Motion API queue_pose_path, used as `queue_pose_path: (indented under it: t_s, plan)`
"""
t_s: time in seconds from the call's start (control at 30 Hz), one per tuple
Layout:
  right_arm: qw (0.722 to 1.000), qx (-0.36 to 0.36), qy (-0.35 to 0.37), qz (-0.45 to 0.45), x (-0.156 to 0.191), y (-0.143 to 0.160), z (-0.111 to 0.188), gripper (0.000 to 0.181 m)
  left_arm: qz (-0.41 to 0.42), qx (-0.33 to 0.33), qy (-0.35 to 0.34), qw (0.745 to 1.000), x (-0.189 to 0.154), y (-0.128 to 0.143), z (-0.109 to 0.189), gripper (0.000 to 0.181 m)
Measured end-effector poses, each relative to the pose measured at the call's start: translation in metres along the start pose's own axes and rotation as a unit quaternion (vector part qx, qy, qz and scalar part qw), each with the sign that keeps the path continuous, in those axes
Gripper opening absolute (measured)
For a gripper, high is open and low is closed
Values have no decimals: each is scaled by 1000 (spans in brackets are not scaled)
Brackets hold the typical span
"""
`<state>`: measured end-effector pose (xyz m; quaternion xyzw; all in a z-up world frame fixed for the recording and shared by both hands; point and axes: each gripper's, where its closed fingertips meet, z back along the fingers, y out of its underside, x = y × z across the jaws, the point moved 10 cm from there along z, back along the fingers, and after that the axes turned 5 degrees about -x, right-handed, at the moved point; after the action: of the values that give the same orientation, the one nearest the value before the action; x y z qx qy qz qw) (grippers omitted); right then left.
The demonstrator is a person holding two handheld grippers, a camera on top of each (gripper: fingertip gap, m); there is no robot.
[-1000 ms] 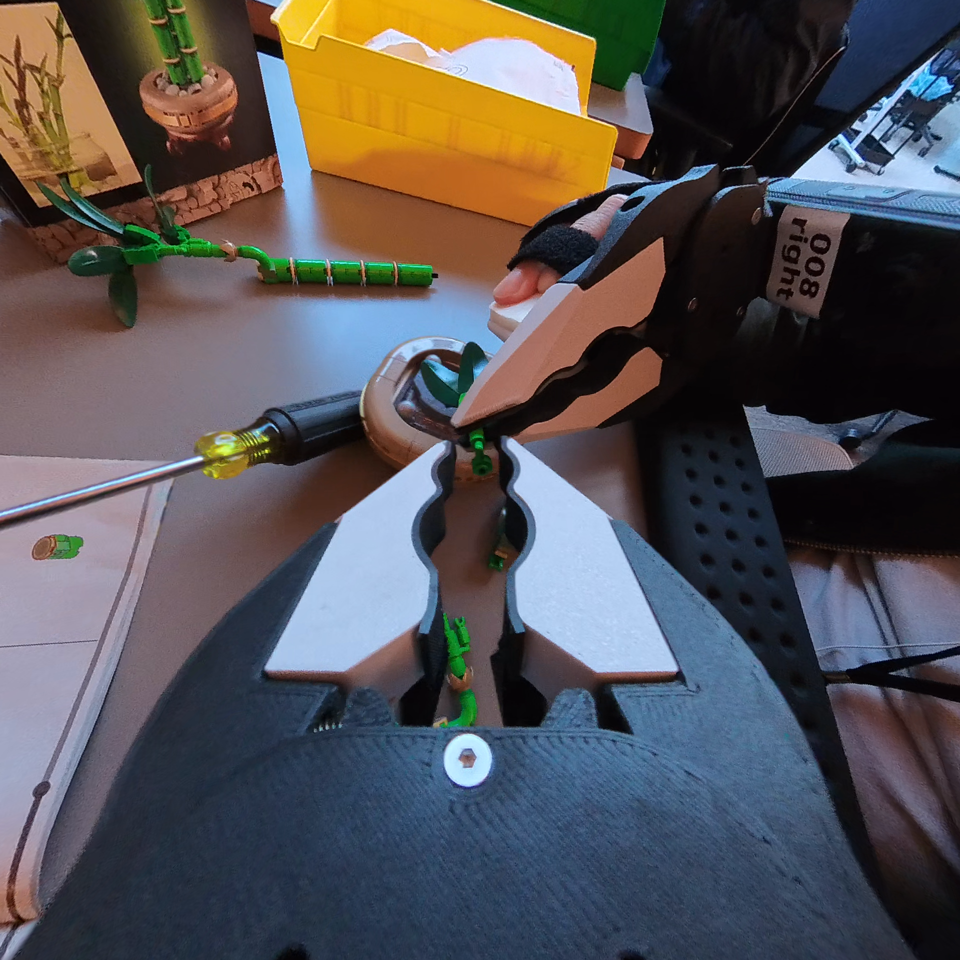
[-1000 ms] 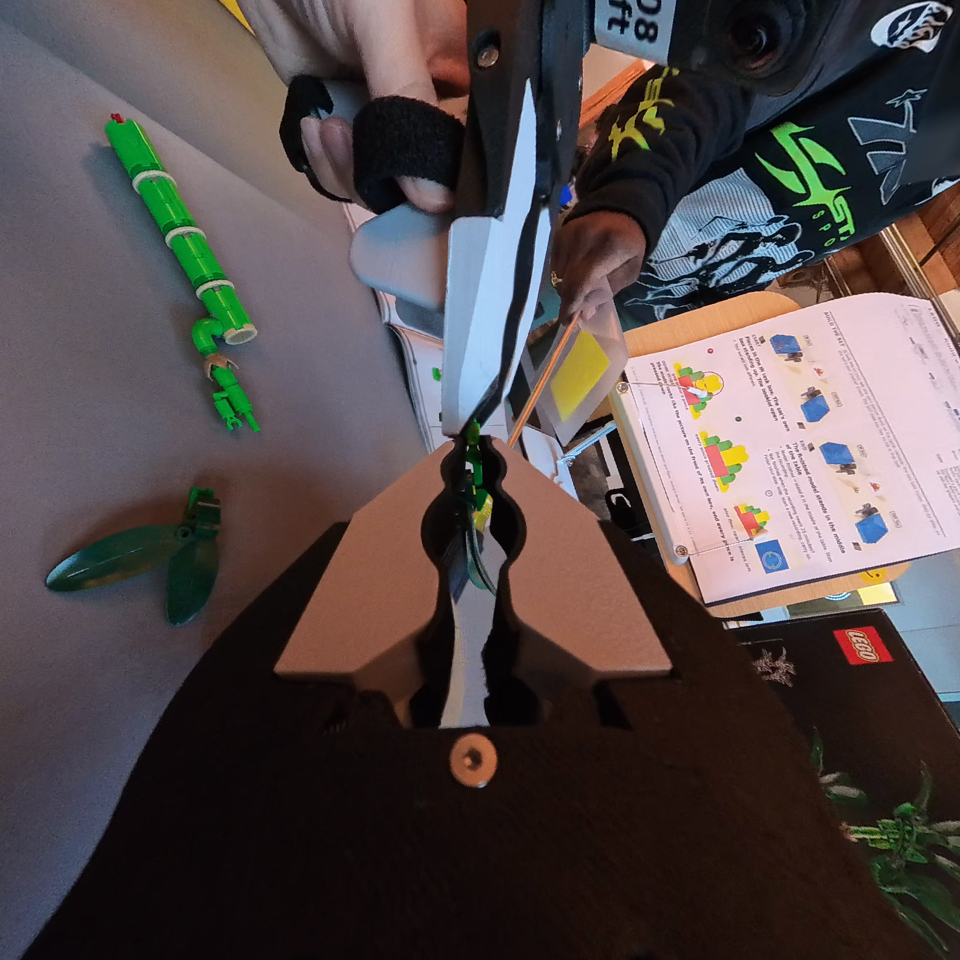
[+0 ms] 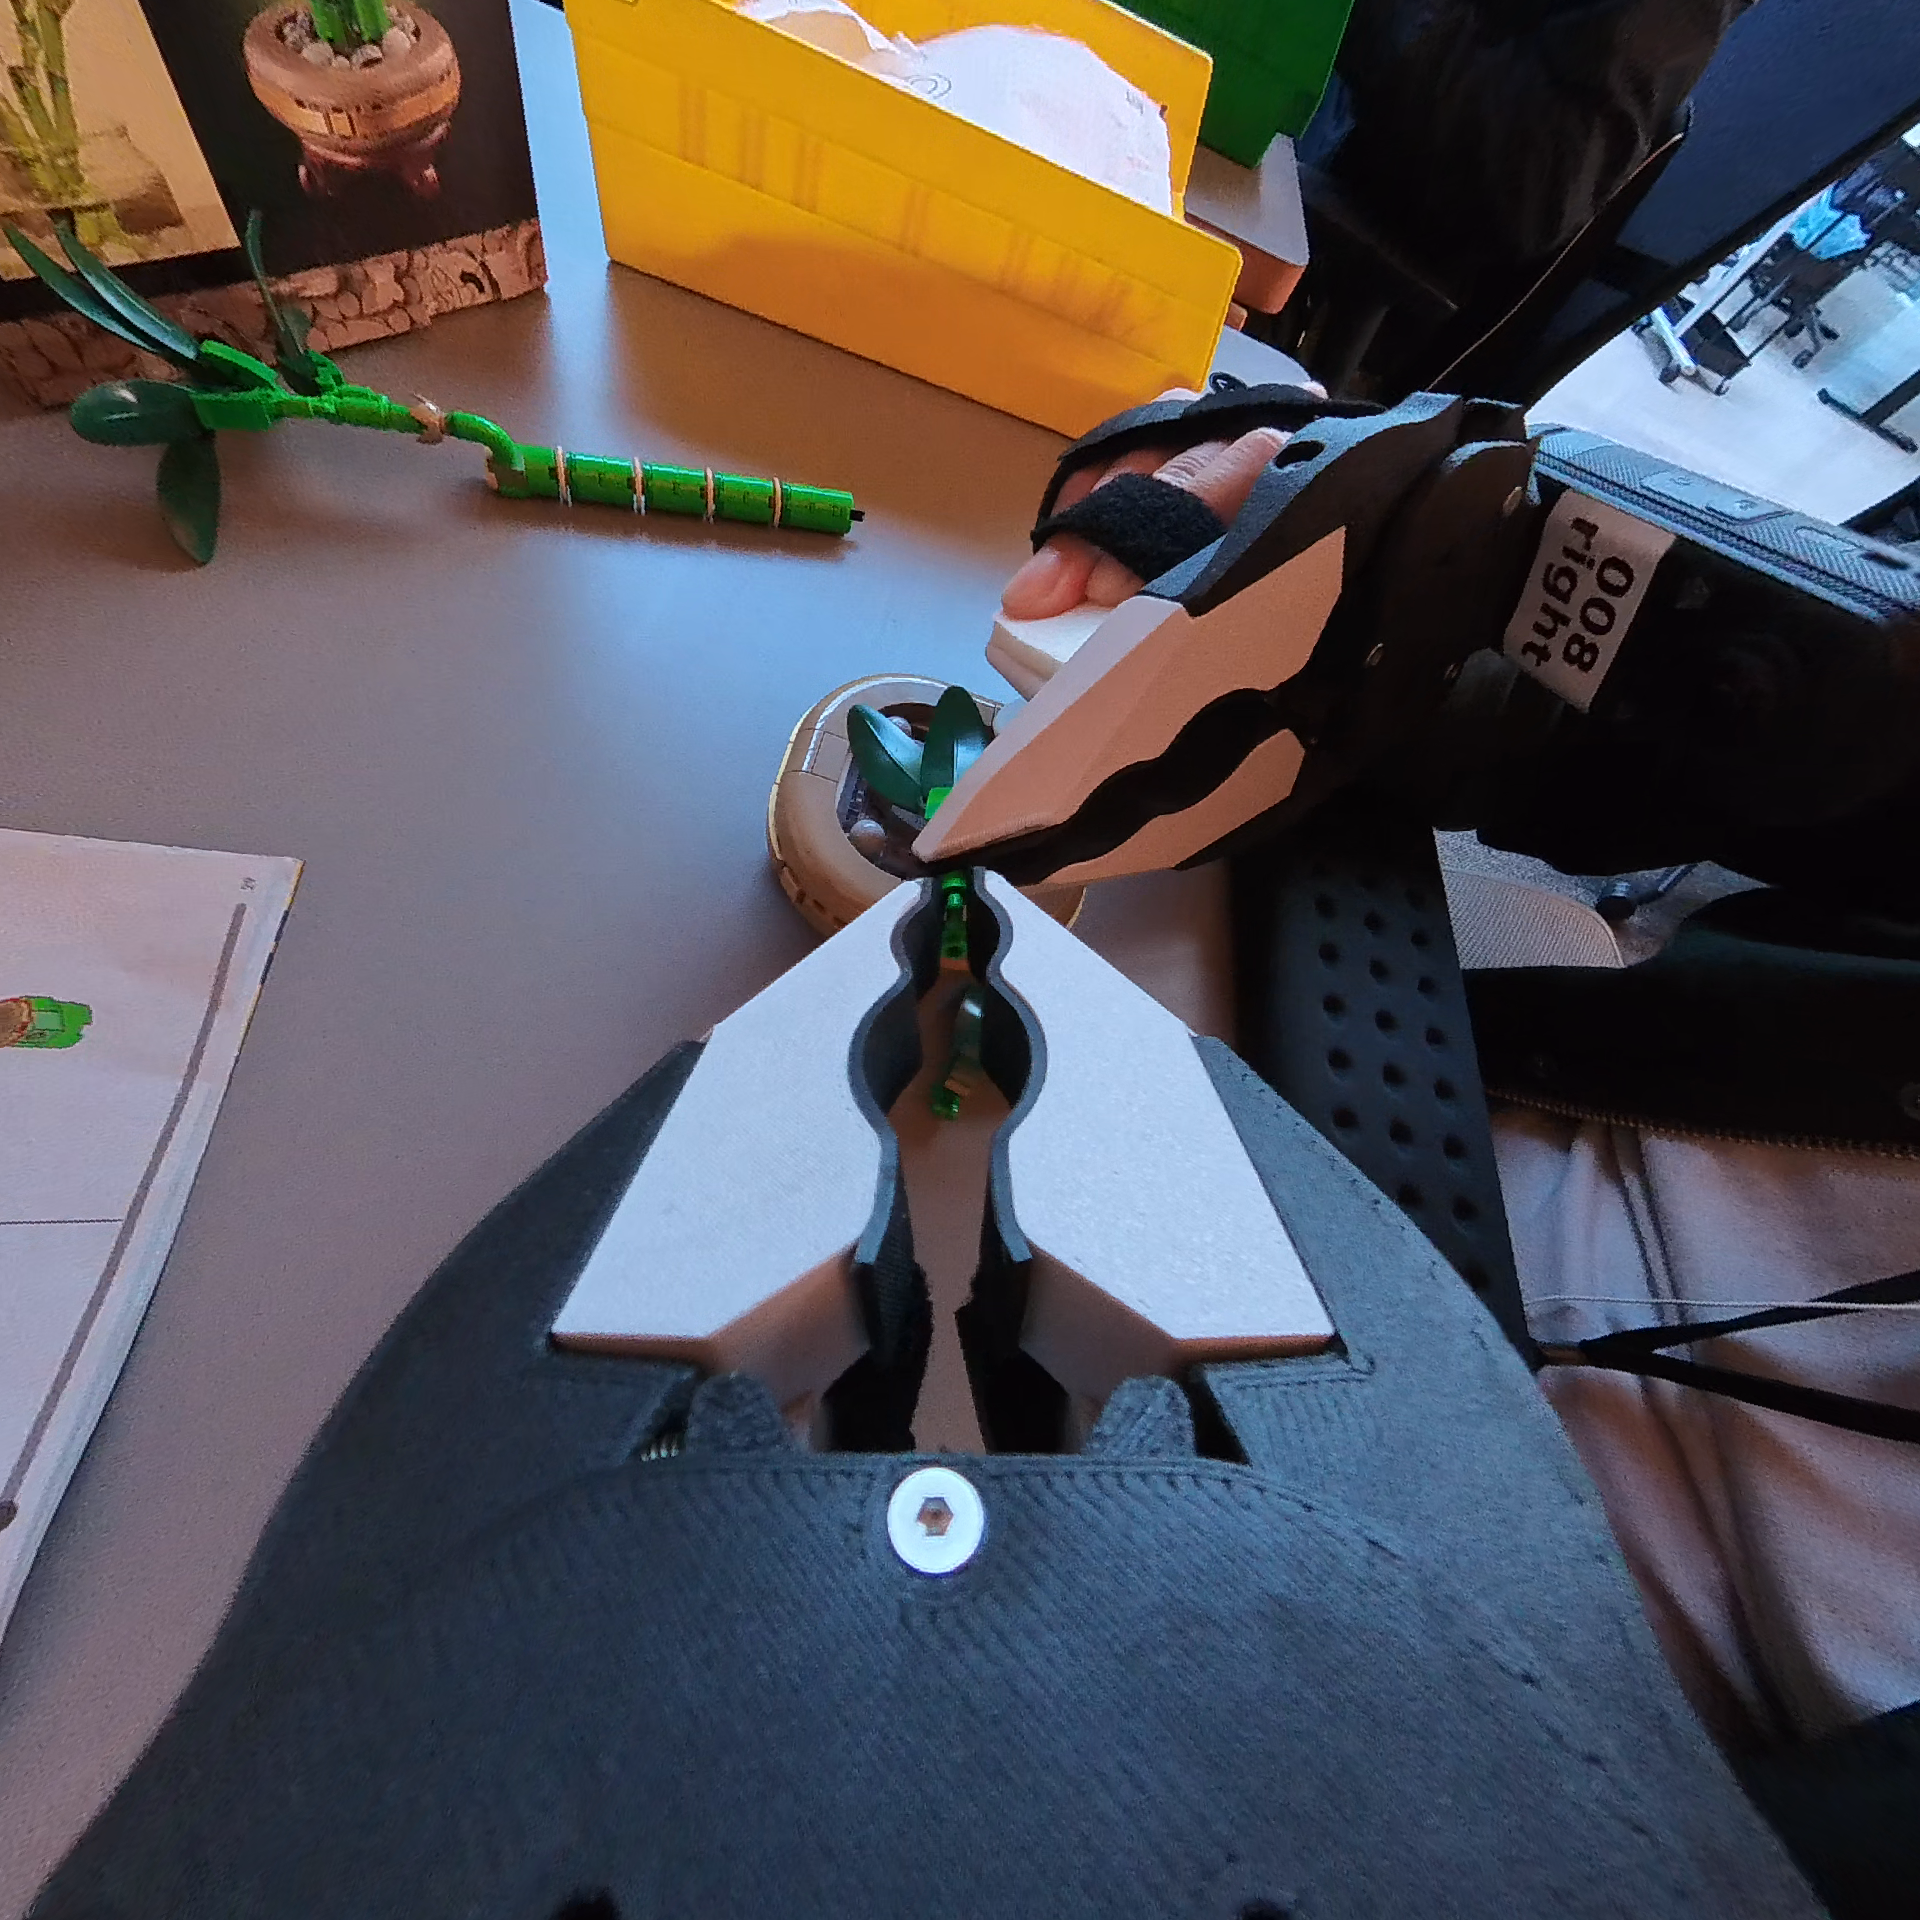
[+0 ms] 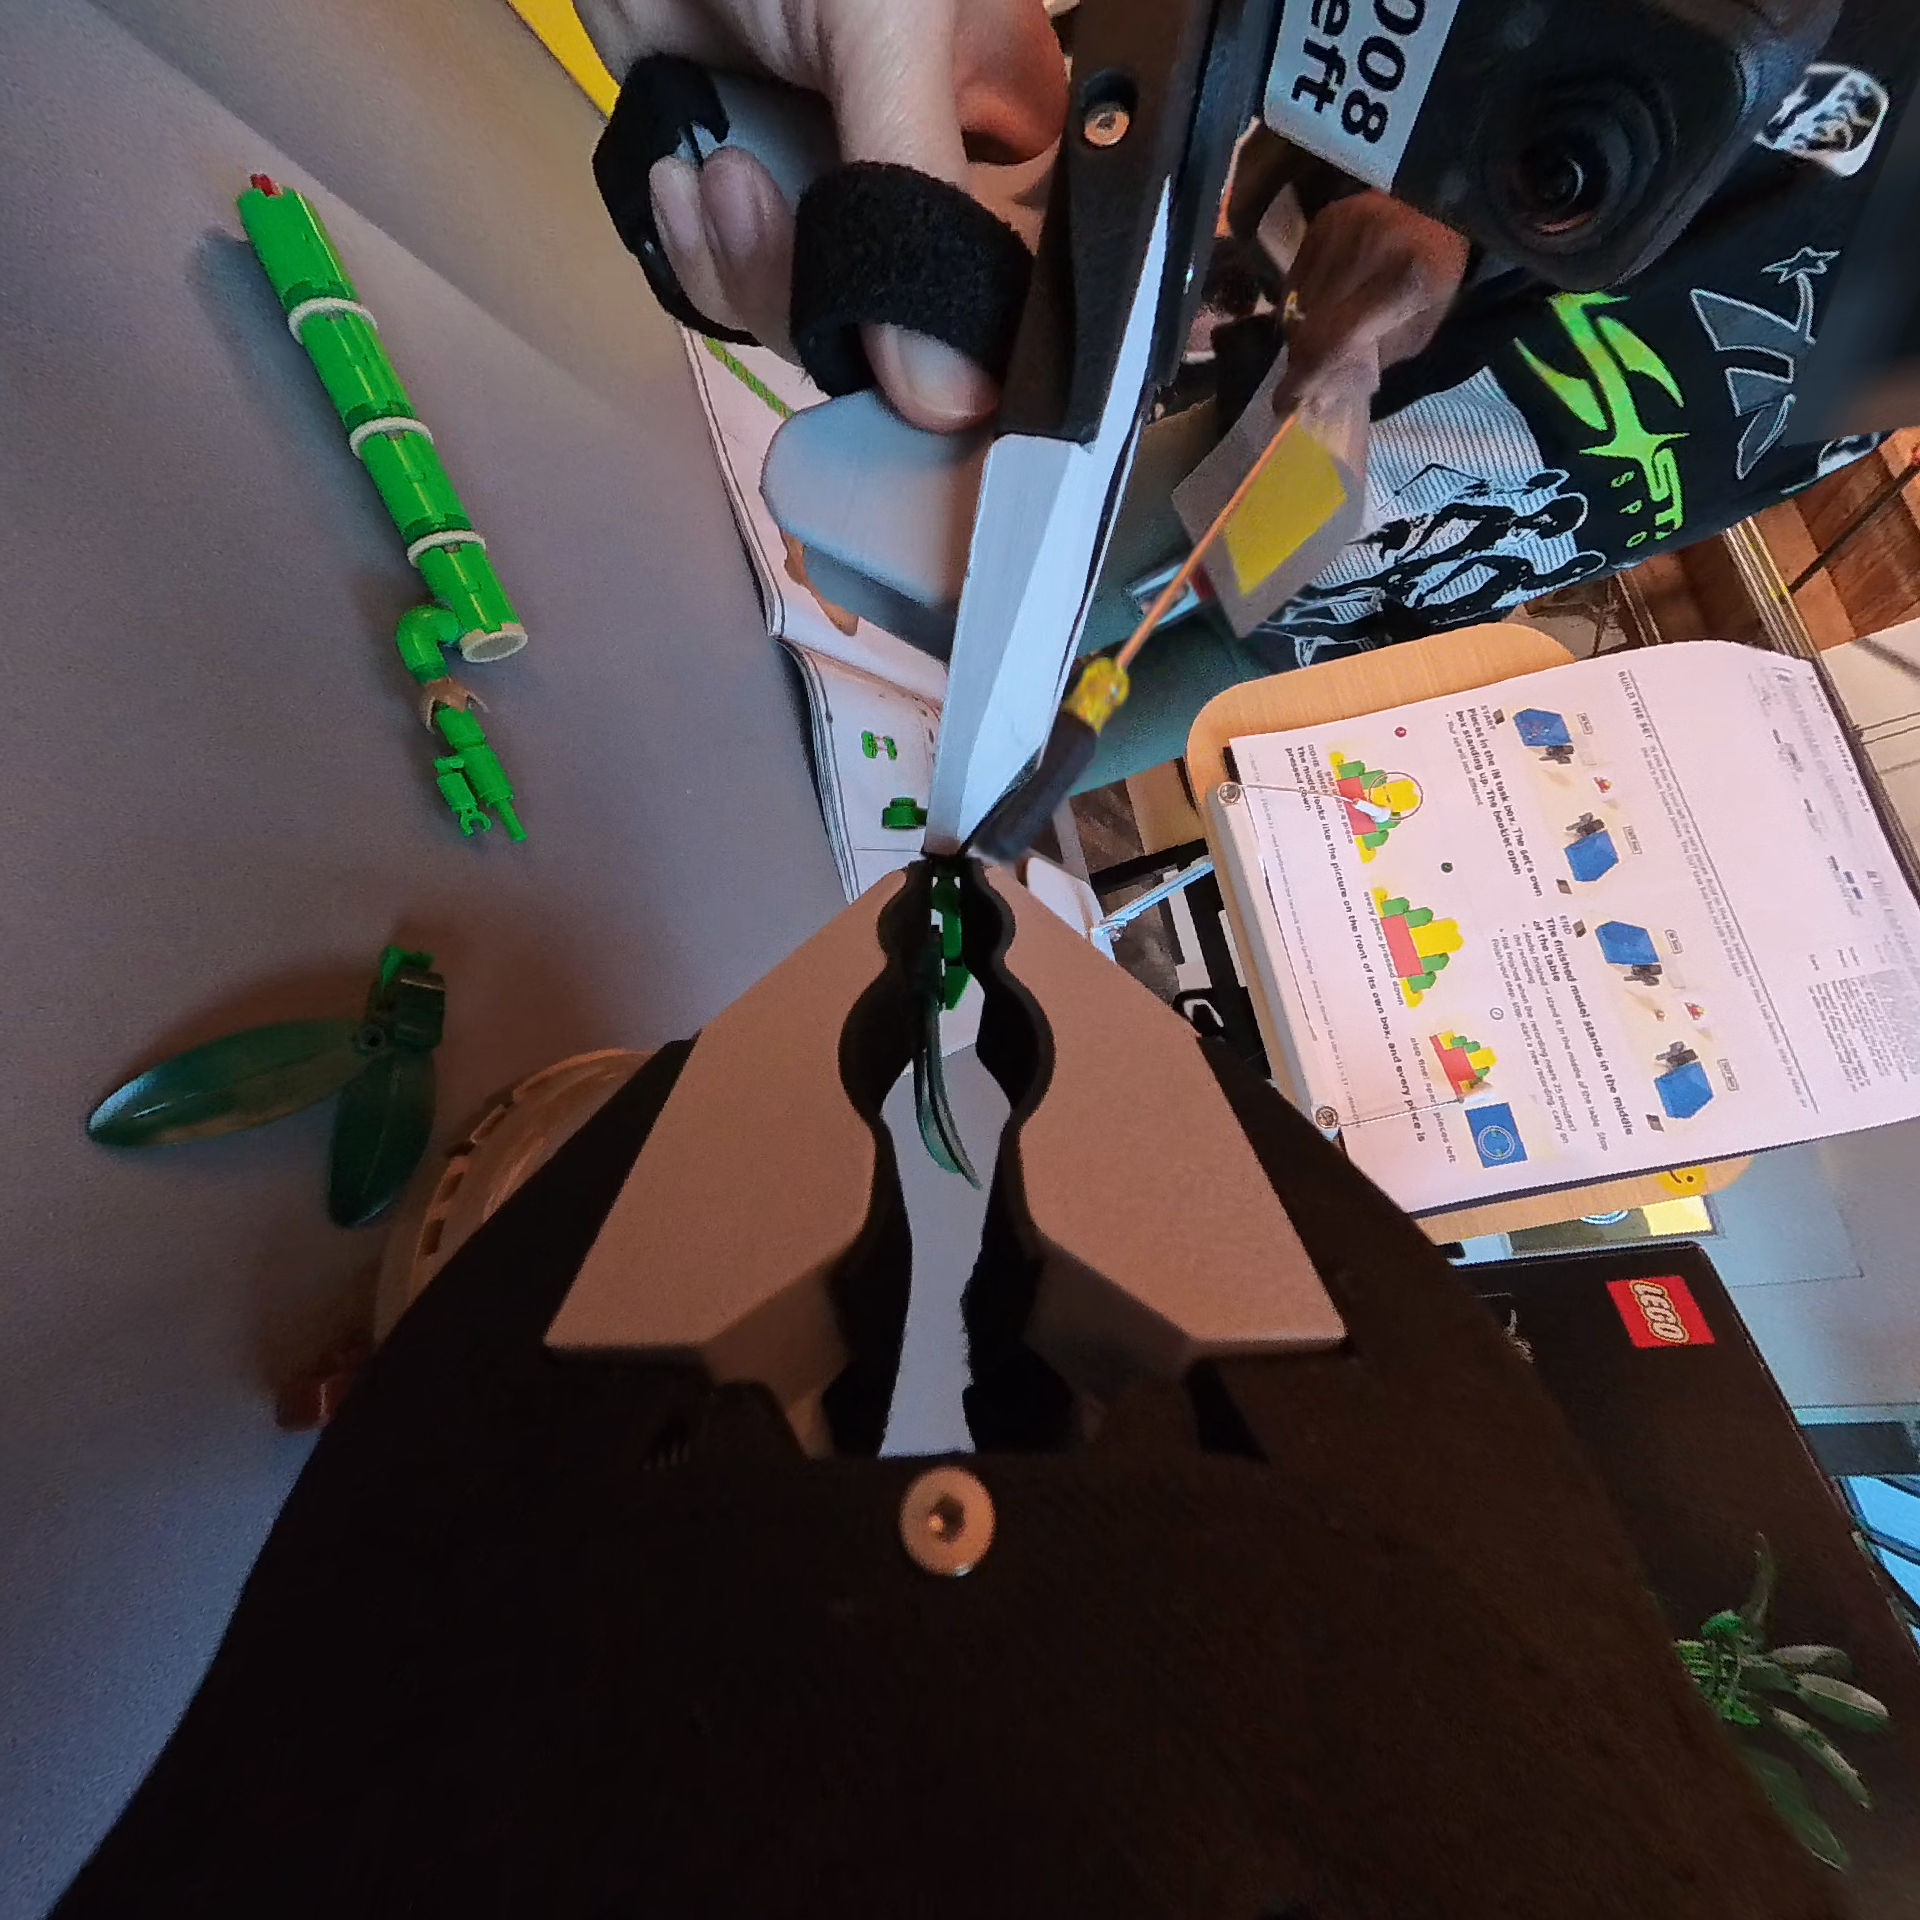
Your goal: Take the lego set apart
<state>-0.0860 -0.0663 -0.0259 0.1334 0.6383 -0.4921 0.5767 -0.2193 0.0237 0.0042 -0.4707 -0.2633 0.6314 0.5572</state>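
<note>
The brown bench [image 3: 499, 727] carries everything, and the tan pot [image 3: 821, 831] near its front edge serves as the landmark. Behind the pot stands a yellow bin [image 3: 894, 229] holding white plastic, and to the left of that bin leans the set's box [image 3: 270, 156]. Left of the pot lies an open booklet [image 3: 114, 1091]. Behind and left of the pot, flat on the bench, lies a green stalk [image 3: 665, 494] with dark leaves at its far left end. In the right wrist view a loose leaf pair [image 4: 281, 1081] lies on the bench just beside the pot [image 4: 488, 1143], and a screwdriver [image 4: 1081, 707] shows behind the left gripper's fingers. Directly in front of the pot, the left gripper [image 3: 951, 894] is narrowed, its tips pinching a small green piece [image 3: 953, 920]. The right gripper [image 3: 935, 852] comes in from the right over the pot, tips meeting the left gripper's, pinched on the same piece [image 4: 948, 935], from which a dark leaf hangs back between its fingers.
</note>
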Motion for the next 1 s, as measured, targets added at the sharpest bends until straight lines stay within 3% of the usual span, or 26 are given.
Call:
queue_pose_path:
  t_s: [0.53, 0.7, 0.77, 0.83, 1.0]
  plan:
    - [1000, -19, 3, -16, -5, -1, 3, 7, -16, 5, -8, 1000, -7, -6, 4, 3]
    - [993, -66, -16, -92, -13, -1, 4, 5, 11, -14, 33, 999, -2, -8, 8, 3]
    - [988, -88, -22, -127, -14, 2, 5, 8, 23, -18, 49, 998, 0, -7, 7, 3]
    - [987, -82, 2, -136, -18, 6, 5, 33, 22, -7, 48, 999, 1, -5, 5, 3]
    - [986, -85, -35, -141, -15, 10, 8, 28, 16, -3, 28, 999, 2, -4, 5, 3]
